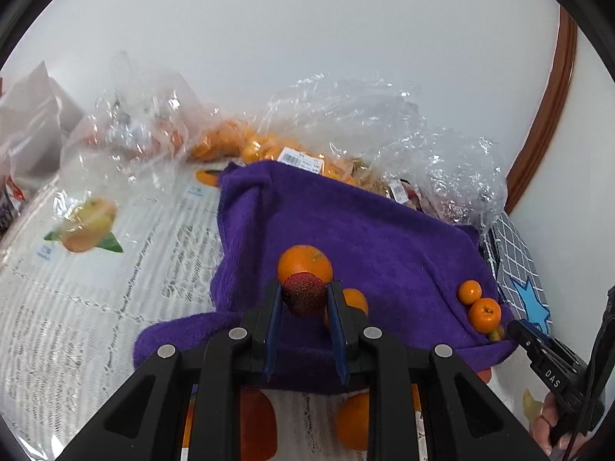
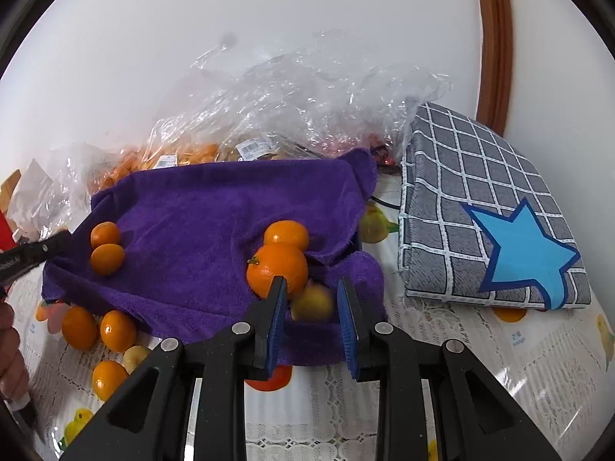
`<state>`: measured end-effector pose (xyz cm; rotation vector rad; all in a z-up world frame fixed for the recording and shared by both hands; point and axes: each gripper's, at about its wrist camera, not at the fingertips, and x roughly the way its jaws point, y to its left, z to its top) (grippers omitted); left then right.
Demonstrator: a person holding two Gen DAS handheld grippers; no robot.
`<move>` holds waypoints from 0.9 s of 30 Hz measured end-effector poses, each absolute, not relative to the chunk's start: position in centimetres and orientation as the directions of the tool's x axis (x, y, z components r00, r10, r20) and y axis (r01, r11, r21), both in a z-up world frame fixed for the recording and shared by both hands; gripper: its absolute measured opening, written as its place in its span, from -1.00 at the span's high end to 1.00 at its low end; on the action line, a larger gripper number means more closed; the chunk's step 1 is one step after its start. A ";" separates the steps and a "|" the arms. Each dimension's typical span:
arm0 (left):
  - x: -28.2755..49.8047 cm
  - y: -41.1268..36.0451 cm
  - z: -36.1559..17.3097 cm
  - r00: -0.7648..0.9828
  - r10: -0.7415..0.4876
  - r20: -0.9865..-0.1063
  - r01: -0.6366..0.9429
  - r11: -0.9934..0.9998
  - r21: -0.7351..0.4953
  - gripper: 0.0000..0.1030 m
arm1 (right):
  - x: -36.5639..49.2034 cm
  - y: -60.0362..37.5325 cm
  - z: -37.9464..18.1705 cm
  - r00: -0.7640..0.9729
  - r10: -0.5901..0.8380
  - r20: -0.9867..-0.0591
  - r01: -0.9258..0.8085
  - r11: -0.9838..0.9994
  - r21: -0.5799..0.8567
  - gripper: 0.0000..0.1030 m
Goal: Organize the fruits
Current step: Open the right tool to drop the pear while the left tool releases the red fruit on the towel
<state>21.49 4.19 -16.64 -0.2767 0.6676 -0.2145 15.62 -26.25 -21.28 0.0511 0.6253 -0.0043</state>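
In the left wrist view my left gripper (image 1: pixel 305 299) is shut on a dark red strawberry (image 1: pixel 303 292), held just above the purple towel (image 1: pixel 365 230). A large orange (image 1: pixel 305 263) sits on the towel right behind it, and two small oranges (image 1: pixel 478 305) lie at the towel's right edge. In the right wrist view my right gripper (image 2: pixel 312 299) is low over the towel (image 2: pixel 200 223), with a small, blurred yellow-green fruit (image 2: pixel 312 302) between its pads. Two oranges (image 2: pixel 280 257) rest just beyond it and two more (image 2: pixel 105 247) at the towel's left.
Clear plastic bags (image 1: pixel 346 115) of oranges are heaped against the wall behind the towel. A grey checked cushion with a blue star (image 2: pixel 492 211) lies to the right. Loose oranges (image 2: pixel 100 330) and a pale fruit (image 2: pixel 134 357) lie on the printed tablecloth (image 1: pixel 96 288) at the towel's front.
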 end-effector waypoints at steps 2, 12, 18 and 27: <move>21.4 4.3 -16.7 0.770 -0.285 -0.570 0.114 0.941 -0.317 0.56 | 15.6 -26.4 -21.2 0.813 0.014 -0.581 0.024 0.998 0.057 0.38; 21.7 3.8 -17.1 0.761 -0.274 -0.588 0.115 0.949 -0.294 0.56 | 14.7 -25.3 -20.7 0.846 0.022 -0.533 -0.007 1.000 0.029 0.10; 21.8 3.4 -17.4 0.751 -0.259 -0.607 0.105 0.955 -0.277 0.56 | 14.2 -24.6 -20.5 0.858 0.028 -0.512 -0.028 1.000 0.009 0.10; 21.8 3.4 -17.4 0.752 -0.254 -0.608 0.097 0.955 -0.279 0.56 | 13.8 -25.4 -20.4 0.859 0.024 -0.512 0.003 0.999 0.052 0.13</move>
